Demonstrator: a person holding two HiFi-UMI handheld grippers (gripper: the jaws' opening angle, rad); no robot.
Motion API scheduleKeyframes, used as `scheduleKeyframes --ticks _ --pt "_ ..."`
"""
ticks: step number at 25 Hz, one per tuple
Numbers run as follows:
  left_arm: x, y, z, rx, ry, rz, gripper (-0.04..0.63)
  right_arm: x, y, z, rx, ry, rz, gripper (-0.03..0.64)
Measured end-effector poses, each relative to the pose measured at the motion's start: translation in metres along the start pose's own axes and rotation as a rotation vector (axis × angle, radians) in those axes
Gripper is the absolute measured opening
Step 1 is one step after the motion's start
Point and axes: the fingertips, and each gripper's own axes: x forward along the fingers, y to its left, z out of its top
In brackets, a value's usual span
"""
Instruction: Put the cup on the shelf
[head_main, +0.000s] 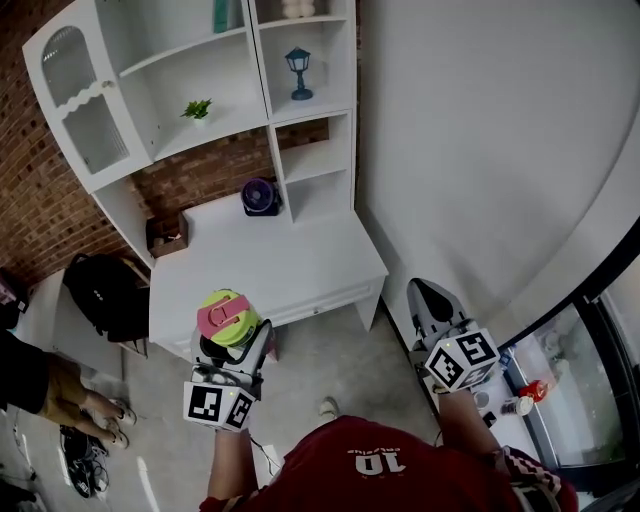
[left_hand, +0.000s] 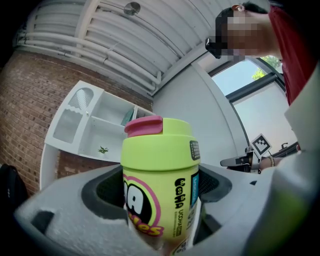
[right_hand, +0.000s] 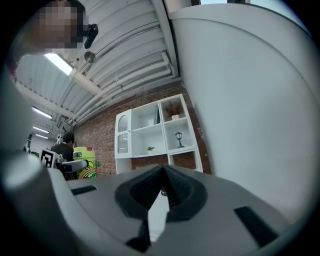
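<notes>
A lime-green cup (head_main: 228, 318) with a pink lid is held upright in my left gripper (head_main: 233, 342), in front of the white desk (head_main: 300, 265) and below its front edge. In the left gripper view the cup (left_hand: 159, 170) fills the space between the jaws, and the left gripper (left_hand: 160, 205) is shut on it. The white shelf unit (head_main: 300, 150) stands on the desk against the brick wall. My right gripper (head_main: 430, 296) hangs at the right, near the white wall. Its jaws meet at the tips with nothing between them (right_hand: 162, 172). The cup (right_hand: 86, 162) shows small at the left of the right gripper view.
On the shelf are a blue lantern (head_main: 298, 73) and a small plant (head_main: 197, 108). A purple fan (head_main: 261, 196) and a brown box (head_main: 167, 235) sit on the desk. A black backpack (head_main: 100, 293) and a standing person (head_main: 40, 380) are at the left.
</notes>
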Motion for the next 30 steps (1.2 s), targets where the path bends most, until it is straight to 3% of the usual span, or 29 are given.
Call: scheduleKeyframes --ticks 15,25,30 --pt "0.096 0.108 -0.023 -0.023 -0.012 -0.090 0.403 0.130 0.002 -0.012 -0.054 0.043 -0.073 0.003" --pt "0.127 0.125 -0.059 -0.083 0.011 -0.107 0.403 0.158 0.000 -0.036 -0.165 0.135 -0.067 0.005" --pt "0.135 0.125 -0.065 -0.100 0.021 -0.084 0.403 0.176 -0.008 -0.044 -0.134 0.117 0.000 0.005"
